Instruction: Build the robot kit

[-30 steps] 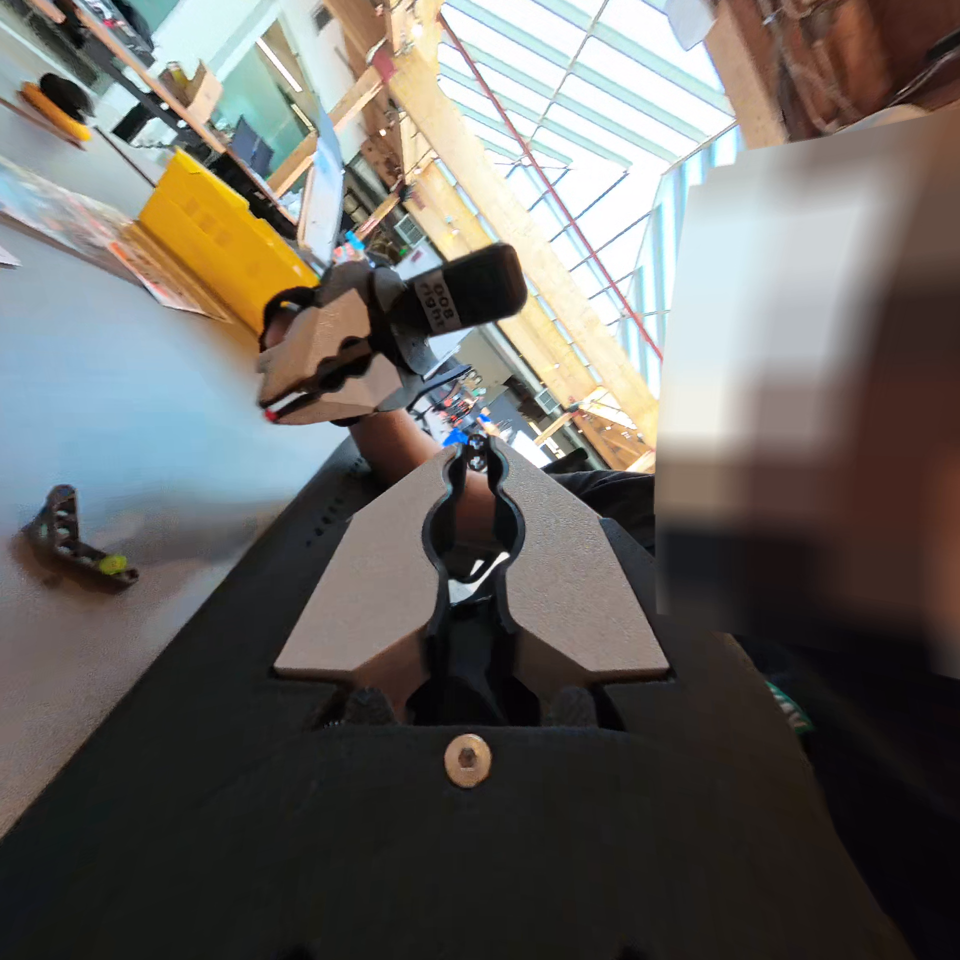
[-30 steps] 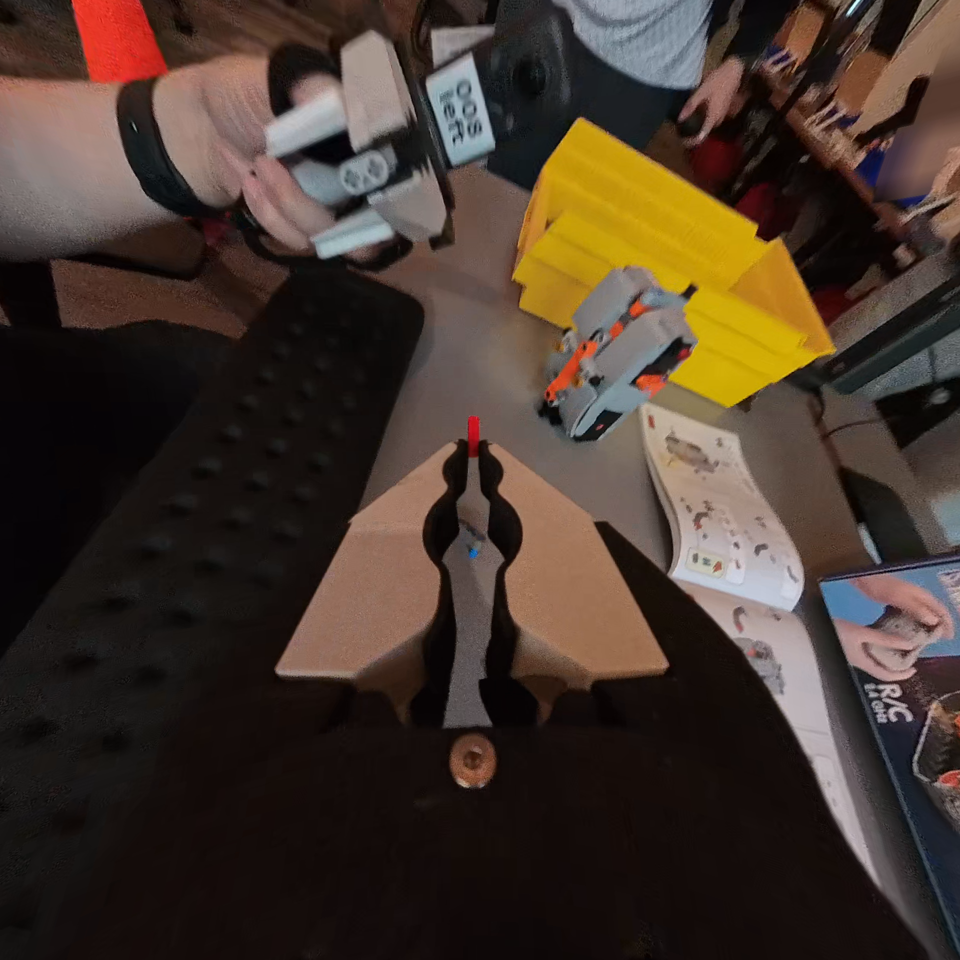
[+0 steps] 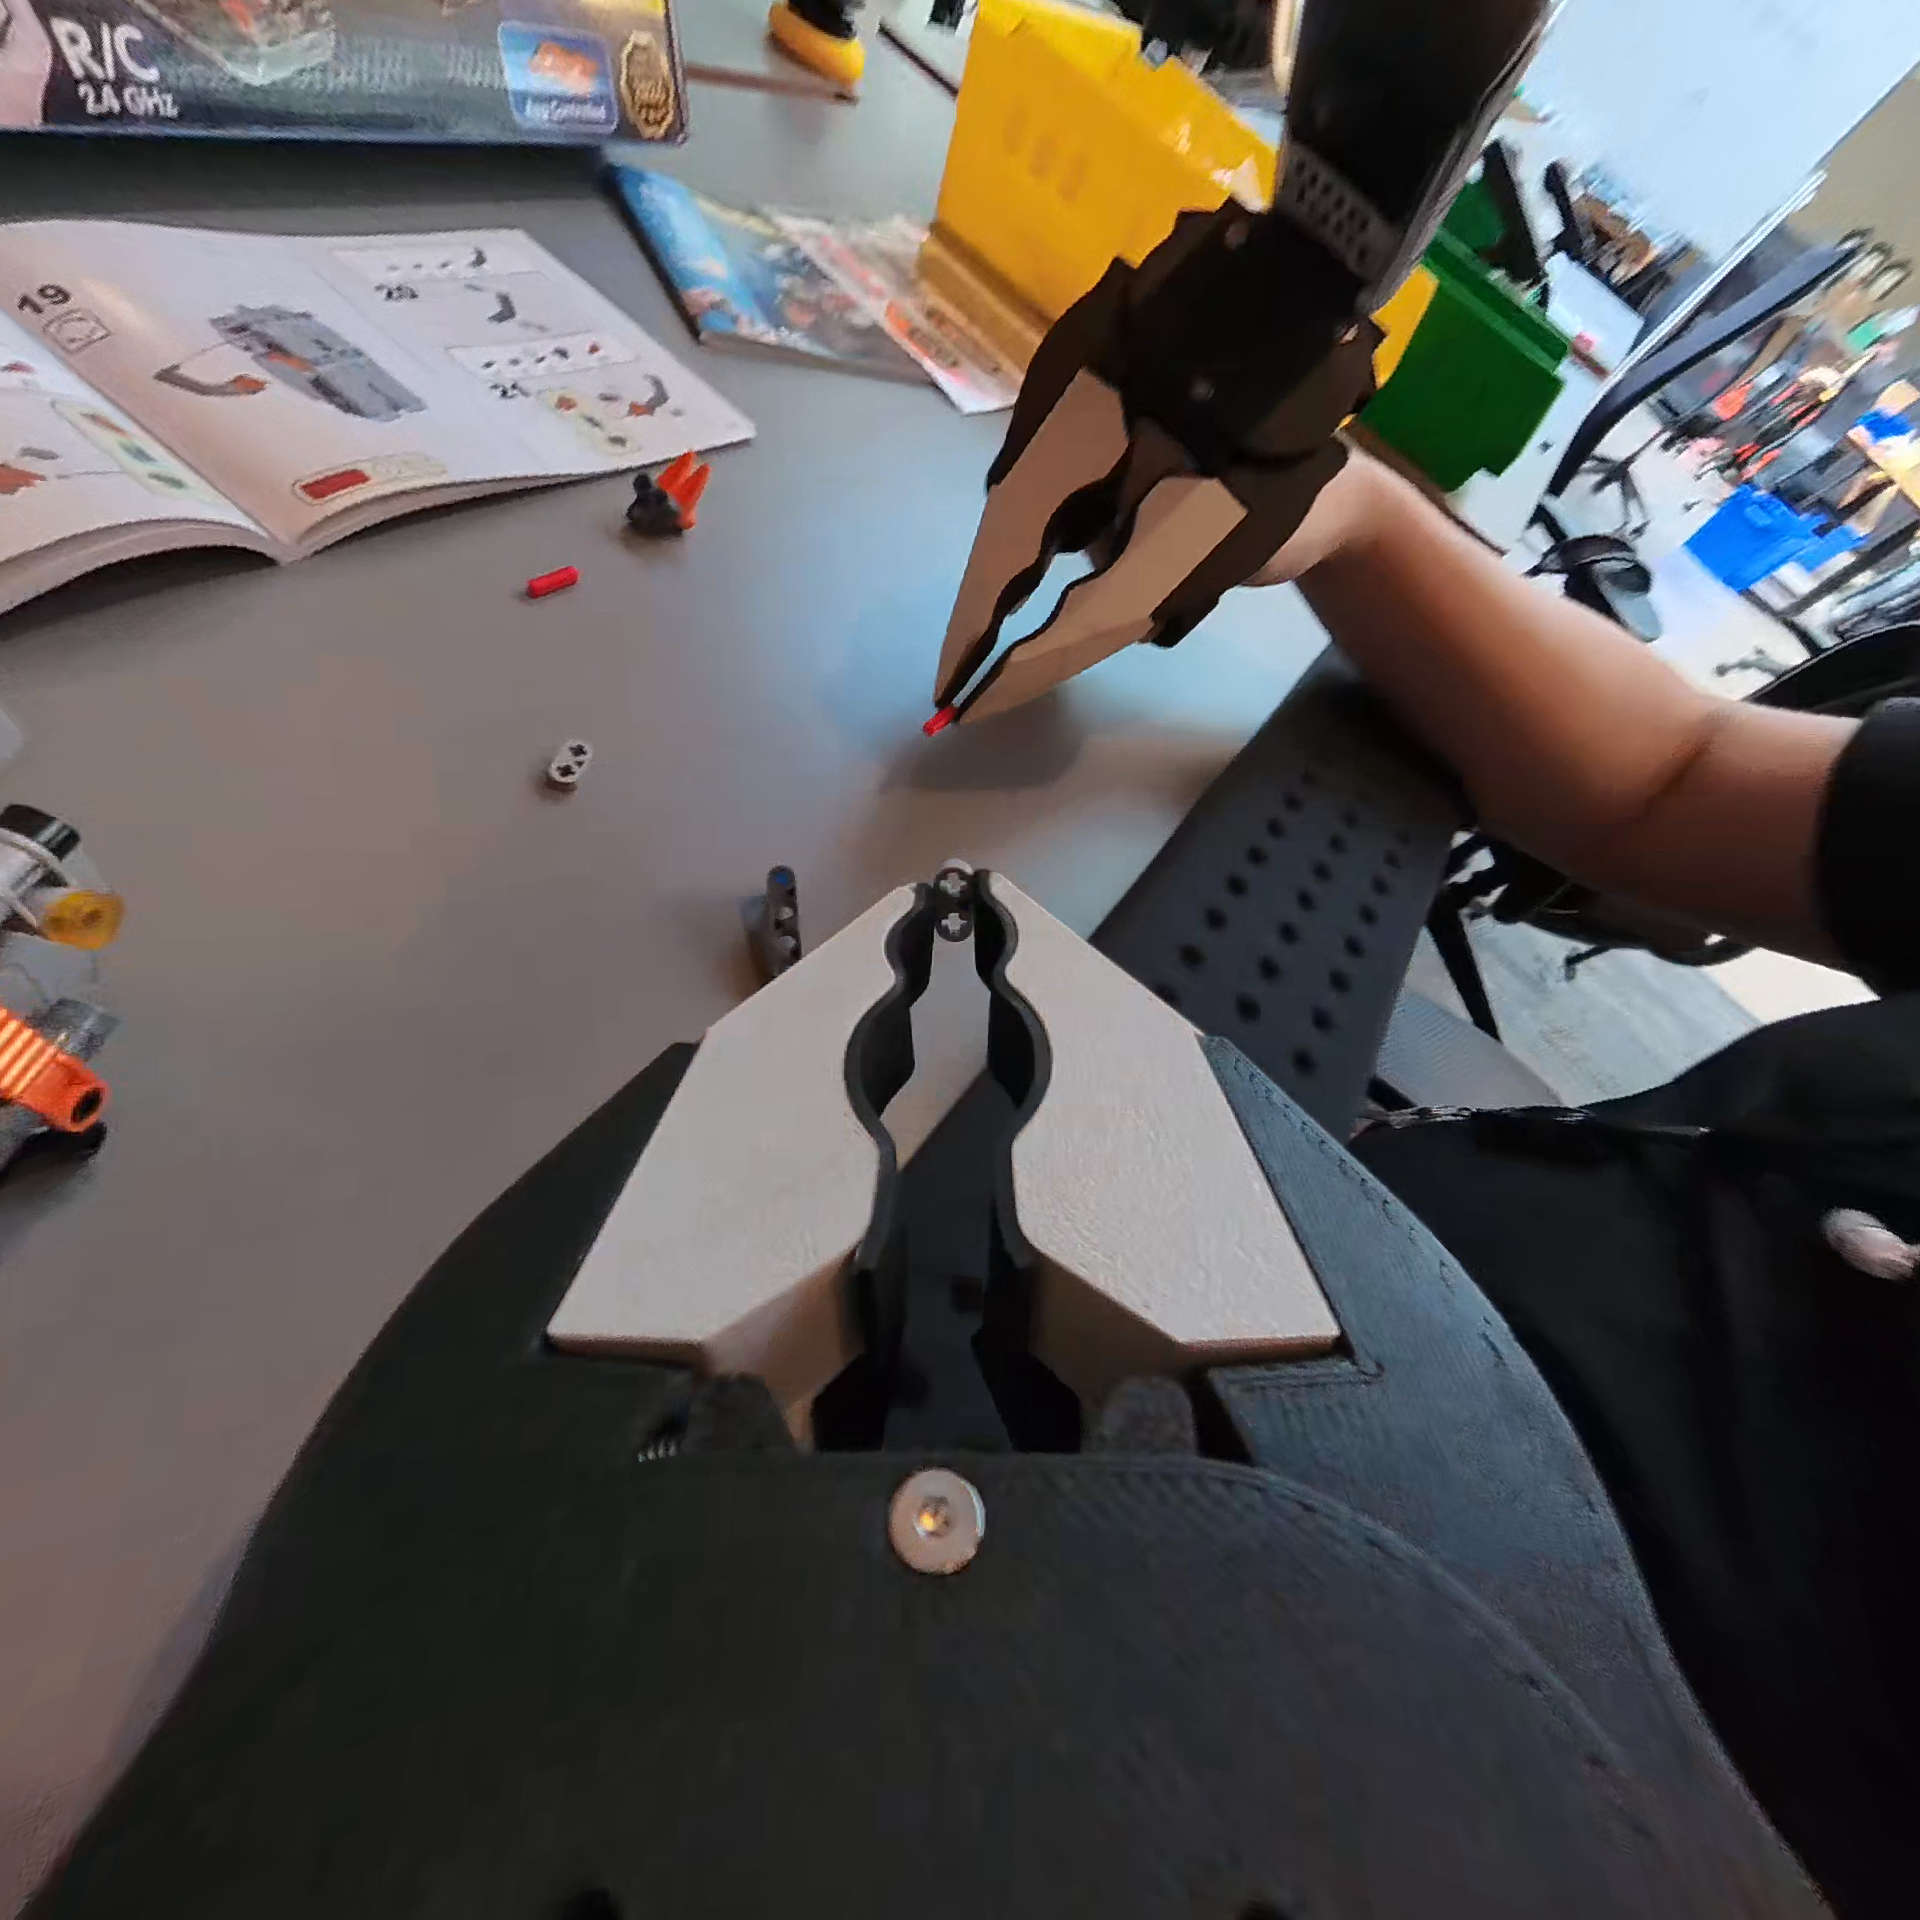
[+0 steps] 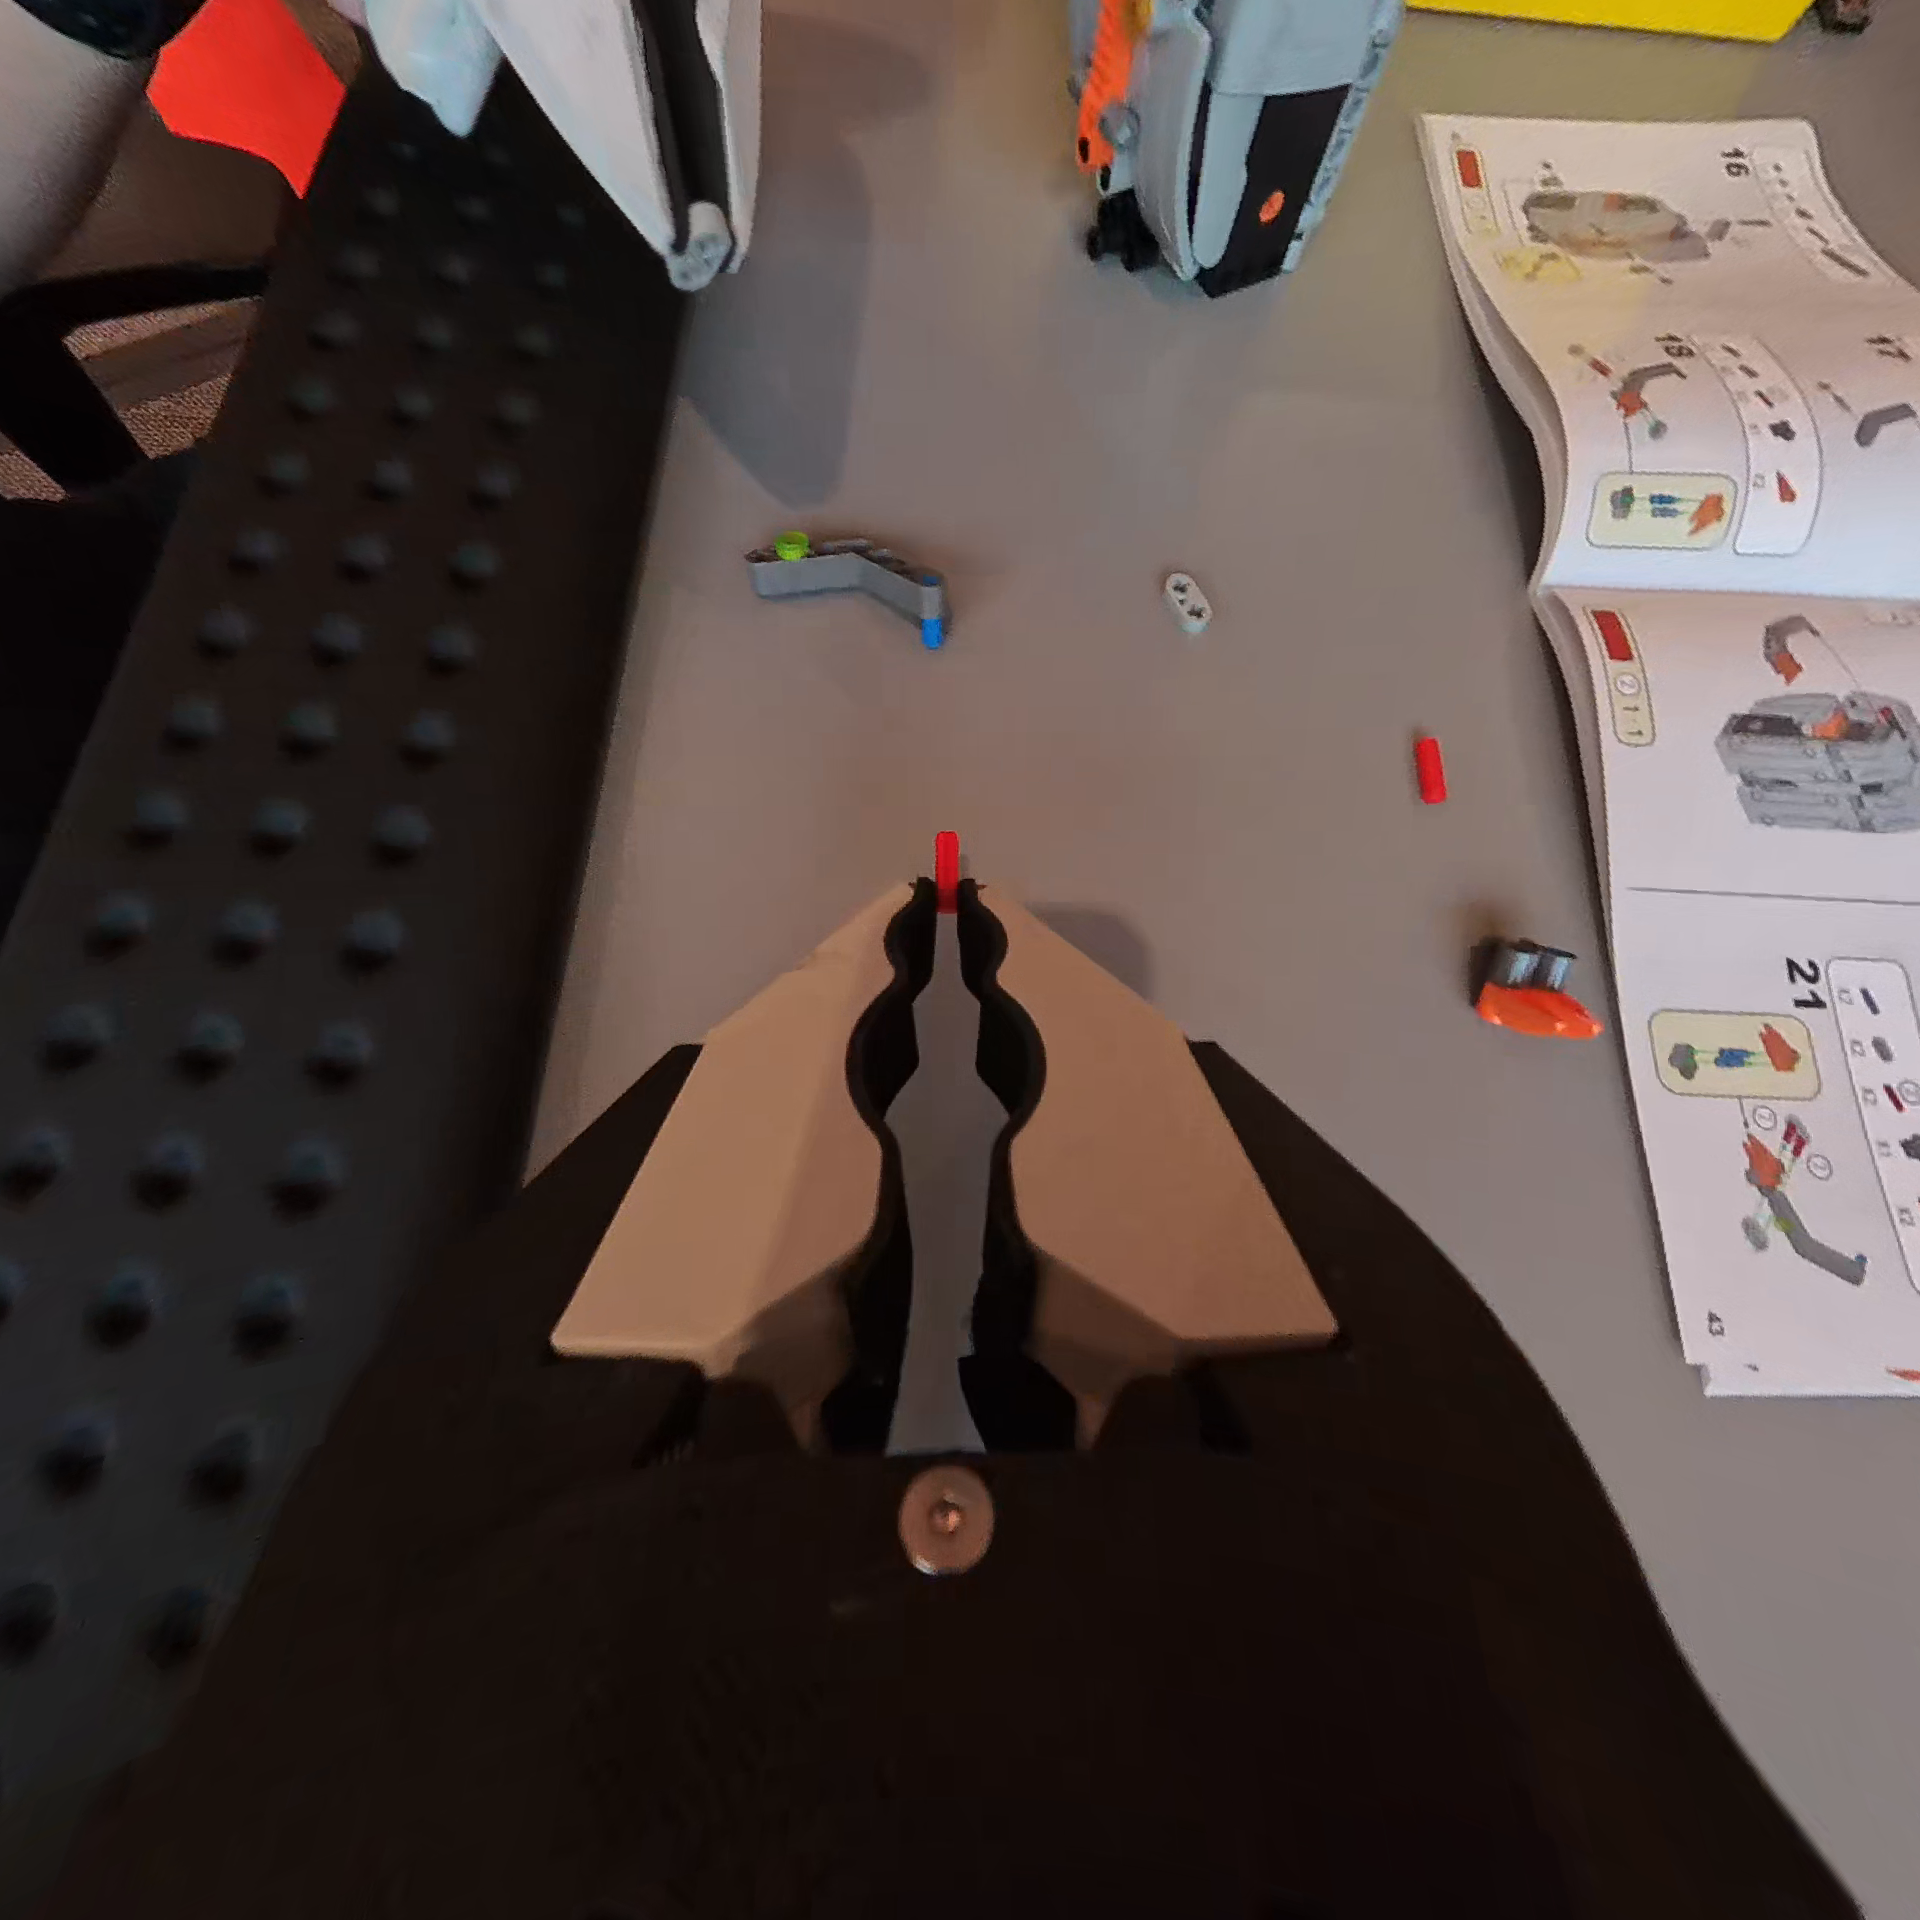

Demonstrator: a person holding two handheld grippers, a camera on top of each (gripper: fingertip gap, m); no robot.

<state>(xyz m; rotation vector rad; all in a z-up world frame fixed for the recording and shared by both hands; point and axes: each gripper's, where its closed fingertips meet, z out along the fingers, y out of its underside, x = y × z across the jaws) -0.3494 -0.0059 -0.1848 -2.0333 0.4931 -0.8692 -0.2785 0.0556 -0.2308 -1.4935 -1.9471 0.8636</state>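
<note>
My left gripper (image 3: 953, 902) is shut on a small light grey two-hole connector (image 3: 952, 906) and holds it over the grey table (image 3: 312, 935). It also shows at the top of the right wrist view (image 4: 698, 241). My right gripper (image 4: 945, 889) is shut on a short red pin (image 4: 945, 860) that sticks out past its tips, low over the table. In the left wrist view the right gripper (image 3: 951, 709) points down-left with the red pin (image 3: 938, 722) at its tip. A dark grey bent beam (image 4: 847, 580) with a green and a blue pin lies between the two grippers.
Loose on the table lie a second grey connector (image 4: 1188, 601), a red pin (image 4: 1430, 769) and an orange-and-black piece (image 4: 1532, 992). An open instruction booklet (image 4: 1714, 727) is at the right, a grey-orange model (image 4: 1216, 135) beyond. A black perforated chair back (image 4: 260, 831) borders the left, with yellow (image 3: 1081, 156) and green (image 3: 1455, 384) bins. Spacing between my two grippers at the tips: around 11 cm.
Both grippers have come down from mid-air to just above the table. The left view swung from the ceiling to the tabletop. The right gripper still holds the red pin.
</note>
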